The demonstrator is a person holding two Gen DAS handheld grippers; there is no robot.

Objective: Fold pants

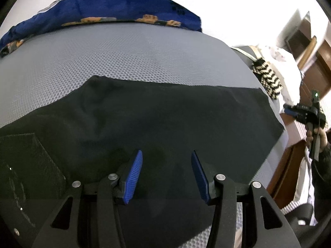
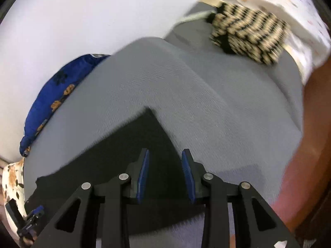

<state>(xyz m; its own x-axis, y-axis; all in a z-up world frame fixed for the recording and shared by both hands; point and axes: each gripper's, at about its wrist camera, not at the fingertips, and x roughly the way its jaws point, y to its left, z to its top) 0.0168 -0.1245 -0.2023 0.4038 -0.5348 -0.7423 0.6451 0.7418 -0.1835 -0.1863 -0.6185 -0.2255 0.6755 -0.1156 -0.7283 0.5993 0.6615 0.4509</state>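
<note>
In the left wrist view, the left gripper point(image 1: 166, 175) sits at six o'clock with its blue ribbed pads point(image 1: 133, 177) standing apart, released, nothing pinched between them. Directly beneath and ahead of it lie the black pants point(image 1: 144, 119), spread flat as a broad dark panel across the grey mesh-textured mattress point(image 1: 124, 53); their far edge runs from nine o'clock toward three o'clock, with a raised corner near eleven o'clock of the gripper. A second dark folded piece point(image 1: 24, 161) lies at eight o'clock, its kind unclear. Beyond the pants, at twelve o'clock, a blue blanket with orange flowers point(image 1: 115, 6) lies along the mattress's far edge against a white wall point(image 1: 238, 4). At two o'clock a black-and-cream zigzag knit point(image 1: 266, 76) rests at the mattress corner. At three o'clock the right gripper point(image 1: 289, 111) shows off the mattress side, held by the person's hand point(image 1: 316, 138).

In the right wrist view, blurred by motion, the right gripper point(image 2: 165, 175) is at six o'clock, its blue pads parted with a clear gap and nothing gripped. A pointed corner of the pants point(image 2: 132, 144) lies below them, apex at twelve o'clock of the fingers. The left gripper point(image 2: 31, 221) shows at eight o'clock. Farther off, the blanket point(image 2: 55, 95) is at ten o'clock and the knit point(image 2: 250, 37) at one o'clock.
</note>
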